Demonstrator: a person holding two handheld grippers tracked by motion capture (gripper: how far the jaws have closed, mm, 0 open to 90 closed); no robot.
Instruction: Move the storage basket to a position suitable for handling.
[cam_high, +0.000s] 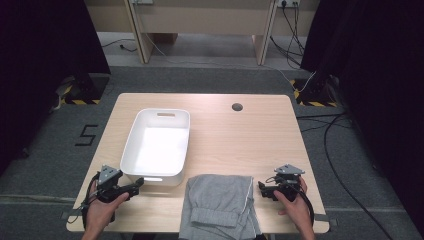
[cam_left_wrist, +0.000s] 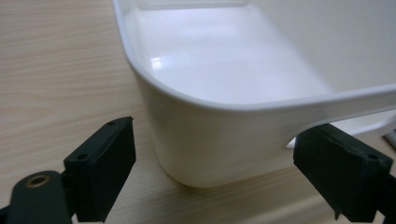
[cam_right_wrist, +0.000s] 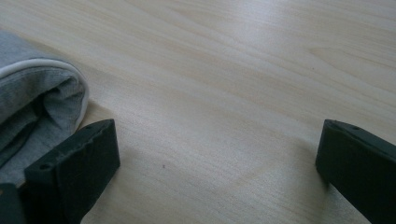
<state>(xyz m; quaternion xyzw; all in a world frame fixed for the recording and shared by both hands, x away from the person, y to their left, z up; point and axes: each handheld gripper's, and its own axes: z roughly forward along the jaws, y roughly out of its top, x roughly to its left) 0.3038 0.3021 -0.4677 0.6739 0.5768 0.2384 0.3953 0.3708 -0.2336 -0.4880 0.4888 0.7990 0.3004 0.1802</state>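
Lying at the lower middle of the high view, a folded pair of grey sweatpants is seen on the near edge of the light wooden table, its lower part hanging toward the bottom of the frame. A white plastic bin stands just above and to the left of it, empty as far as can be seen, with a handle slot at its far end.

The left tool is held at the lower left of the high view, pointing at the near left corner of the bin. In the left gripper view its jaws are spread wide, the bin's rounded corner sits between them, and nothing is clamped. The right tool is held at the lower right, just beside the garment's right edge. In the right gripper view its jaws are likewise wide apart over bare wood, with the sweatpants' white-piped edge just beside one jaw; nothing is held.

The work is judged to be at its very start: the garment is not yet gripped, and the bin holds nothing. Grasping, lifting and placing the sweatpants into the bin all appear to be left.
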